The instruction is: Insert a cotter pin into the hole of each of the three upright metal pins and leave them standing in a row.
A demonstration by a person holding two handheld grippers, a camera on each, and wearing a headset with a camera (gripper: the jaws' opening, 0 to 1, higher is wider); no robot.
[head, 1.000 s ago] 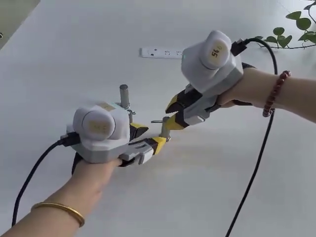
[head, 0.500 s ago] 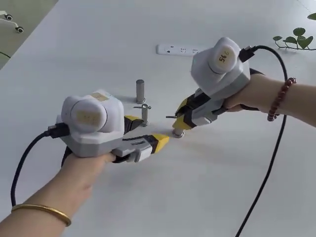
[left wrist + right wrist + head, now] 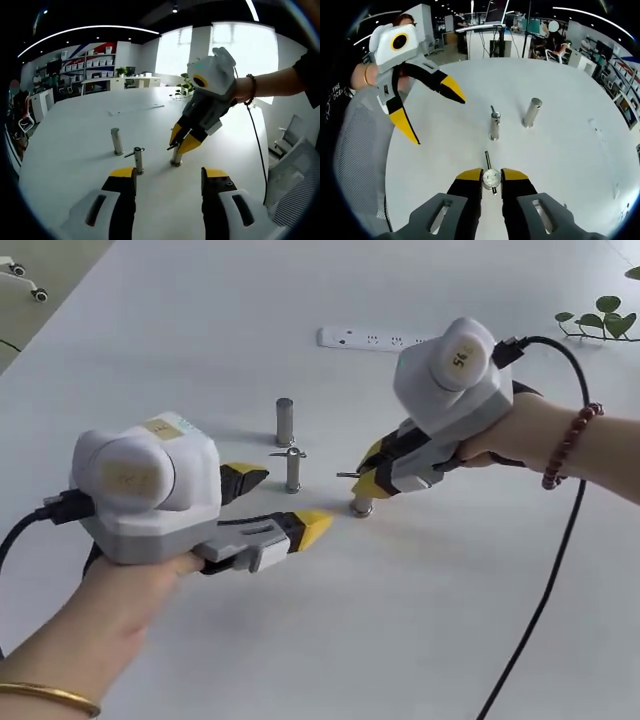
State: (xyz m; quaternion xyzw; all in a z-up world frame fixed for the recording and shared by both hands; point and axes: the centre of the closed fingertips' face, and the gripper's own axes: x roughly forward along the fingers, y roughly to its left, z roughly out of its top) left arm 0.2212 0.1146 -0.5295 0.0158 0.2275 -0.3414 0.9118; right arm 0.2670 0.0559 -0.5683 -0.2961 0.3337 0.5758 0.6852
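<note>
The right gripper [image 3: 364,478] has its fingers closed on the rightmost metal pin [image 3: 361,506], which stands on the bench [image 3: 420,620] with a cotter pin [image 3: 345,476] through it. The left gripper [image 3: 282,500] hangs wide open, empty, beside the middle pin [image 3: 293,472] and far pin [image 3: 285,422].

Far pin [image 3: 285,421], middle pin [image 3: 293,470] and near pin [image 3: 361,506], clasped by the right gripper [image 3: 362,476], crowd together; bare counter [image 3: 420,630] opens toward the person

left hand-held gripper [image 3: 293,496] drawn back, clear of near pin [image 3: 361,506]
</note>
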